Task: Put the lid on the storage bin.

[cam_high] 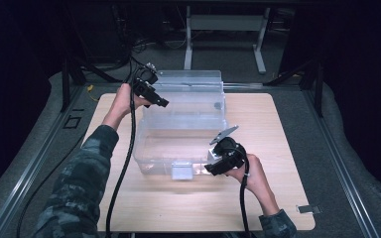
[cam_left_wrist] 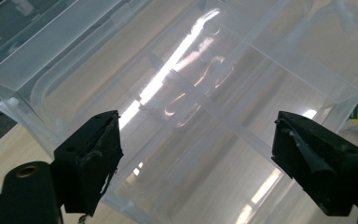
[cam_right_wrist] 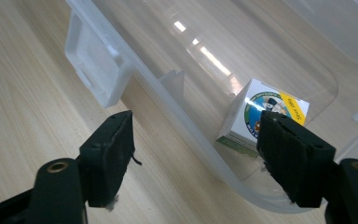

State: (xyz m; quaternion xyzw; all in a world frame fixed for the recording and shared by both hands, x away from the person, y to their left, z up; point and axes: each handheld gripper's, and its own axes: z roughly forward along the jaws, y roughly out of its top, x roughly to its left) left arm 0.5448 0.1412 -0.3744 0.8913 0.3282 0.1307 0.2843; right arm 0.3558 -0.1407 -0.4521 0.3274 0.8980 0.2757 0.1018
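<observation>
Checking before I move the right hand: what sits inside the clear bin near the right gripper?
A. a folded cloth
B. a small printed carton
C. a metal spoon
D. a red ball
B: the right gripper view shows a small printed carton standing inside the clear bin, by its curved corner wall, beyond the right gripper.

Camouflage sleeves (cam_high: pixel 87 163), seemingly grey-green; black grippers, black cables (cam_high: pixel 124 168), grey plate (cam_high: pixel 226 134); worn jaws.
</observation>
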